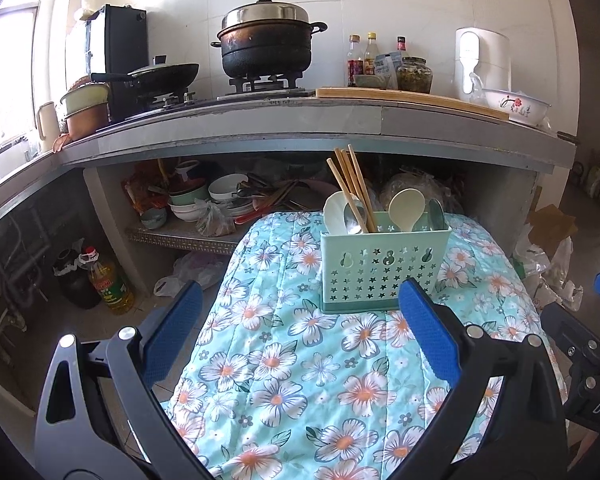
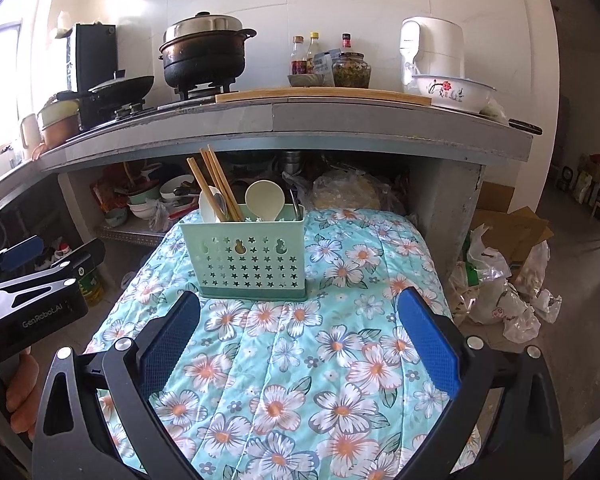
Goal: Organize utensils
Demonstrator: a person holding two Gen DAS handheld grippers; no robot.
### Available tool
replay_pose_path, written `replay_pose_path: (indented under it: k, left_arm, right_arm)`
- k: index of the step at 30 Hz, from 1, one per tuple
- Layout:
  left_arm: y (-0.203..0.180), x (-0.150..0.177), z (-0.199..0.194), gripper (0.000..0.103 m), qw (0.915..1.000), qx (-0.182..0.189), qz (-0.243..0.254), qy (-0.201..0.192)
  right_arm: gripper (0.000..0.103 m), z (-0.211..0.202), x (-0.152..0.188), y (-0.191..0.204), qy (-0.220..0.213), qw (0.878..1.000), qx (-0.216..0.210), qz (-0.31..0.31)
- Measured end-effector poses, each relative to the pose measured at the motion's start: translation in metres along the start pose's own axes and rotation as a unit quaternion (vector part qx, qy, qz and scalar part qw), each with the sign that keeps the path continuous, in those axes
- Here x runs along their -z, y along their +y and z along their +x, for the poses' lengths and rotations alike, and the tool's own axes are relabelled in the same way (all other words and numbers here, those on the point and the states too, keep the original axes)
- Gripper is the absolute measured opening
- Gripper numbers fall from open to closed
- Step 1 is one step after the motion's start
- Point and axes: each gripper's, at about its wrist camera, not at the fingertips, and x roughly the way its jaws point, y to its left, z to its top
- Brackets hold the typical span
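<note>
A quilted cloth [image 1: 284, 360], pale turquoise with white and peach flowers, covers the table and hangs over its edges; the table stands right in front of a grey kitchen counter [image 1: 300, 120] in a cluttered room. Near the far end of the cloth stands a mint-green utensil holder [image 1: 382, 268] with star-shaped holes, upright on the fabric. In it, wooden chopsticks [image 1: 350, 184] lean to the left beside a white spoon [image 1: 334, 212] and a metal spoon, with a cream rice paddle [image 1: 406, 208] and another metal utensil further to the right. The left gripper [image 1: 300, 320] hovers above the near part of the cloth with its blue-padded fingers [image 1: 428, 328] spread wide and nothing between them; the right gripper [image 2: 298, 332] is likewise wide apart and empty, with the holder just beyond its finger tips. On the counter sit a blackened steamer pot [image 1: 266, 44] with a steel lid on a gas stove, a black wok [image 1: 160, 74], sauce bottles [image 1: 364, 58], a jar of pickles, a wooden cutting board [image 1: 400, 98], a white appliance [image 1: 482, 62] and a flowered enamel basin [image 1: 514, 106]. Two sockets are on the white wall above. The open shelf [image 1: 188, 236] under the counter holds stacked bowls and plates, an oil bottle [image 1: 110, 284] stands on the floor at the left, and plastic bags and cardboard lie on the floor at the right.
</note>
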Motion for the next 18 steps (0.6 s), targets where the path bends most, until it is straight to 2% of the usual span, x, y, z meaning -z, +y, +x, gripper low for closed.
replay_pose_path:
  k: [7, 18]
  left_arm:
    - [0.004, -0.001, -0.005, 0.095, 0.9999, -0.001, 0.0, -0.011]
    - [0.014, 0.002, -0.003, 0.095, 0.9999, -0.012, -0.004, -0.006]
  right_arm:
    - [0.097, -0.003, -0.002, 0.005, -0.004, 1.0, 0.001, -0.007]
    - [0.097, 0.0, -0.001, 0.007, -0.002, 1.0, 0.006, -0.002]
